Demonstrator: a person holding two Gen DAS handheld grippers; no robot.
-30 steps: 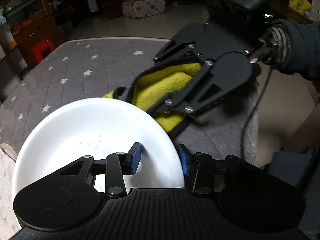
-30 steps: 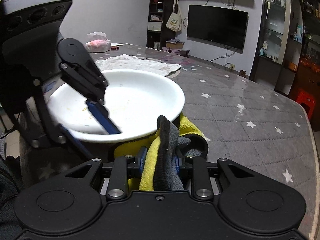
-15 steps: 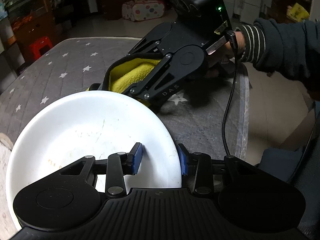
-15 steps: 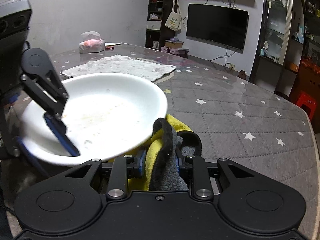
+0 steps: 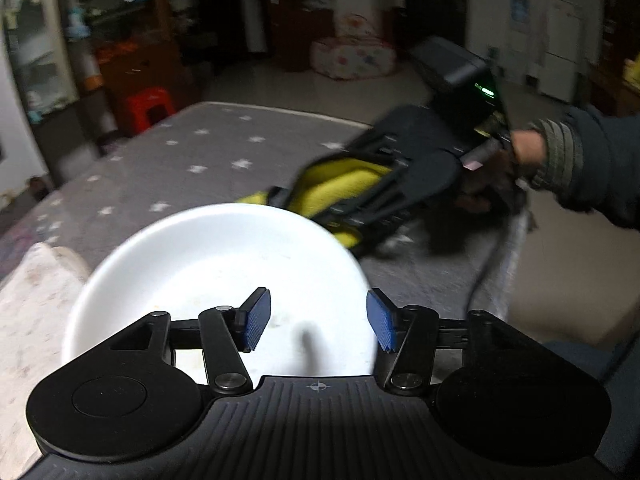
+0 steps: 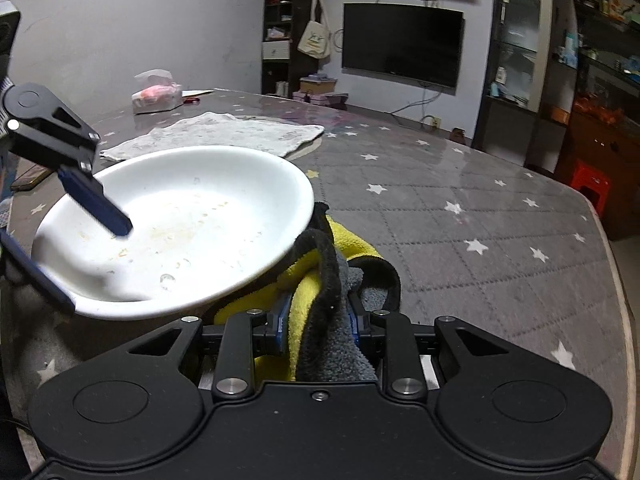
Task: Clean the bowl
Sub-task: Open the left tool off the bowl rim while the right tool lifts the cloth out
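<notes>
A: Left gripper (image 5: 318,322): the blue pads (image 5: 256,320) are standing wide apart, straddling the near rim of the white bowl (image 5: 224,264). One pad is sitting inside the bowl, the other just outside the rim. I cannot tell whether either is touching the rim.

B: The right wrist view is showing the same: one blue finger is reaching over the bowl (image 6: 180,220), the other is running beneath its edge. Dried food flecks and droplets are showing on the inner surface.

A: Right gripper (image 6: 318,330): the jaws are clamping a yellow and grey cloth (image 6: 320,280), which is bunching up between them.

B: The cloth is sitting just beside the bowl's rim, partly tucked beneath it. The bowl is tilting above the grey star-patterned table cover (image 6: 460,240).

A: A crumpled white rag (image 6: 216,136) is lying behind the bowl, and a tissue pack (image 6: 156,94) farther back.
</notes>
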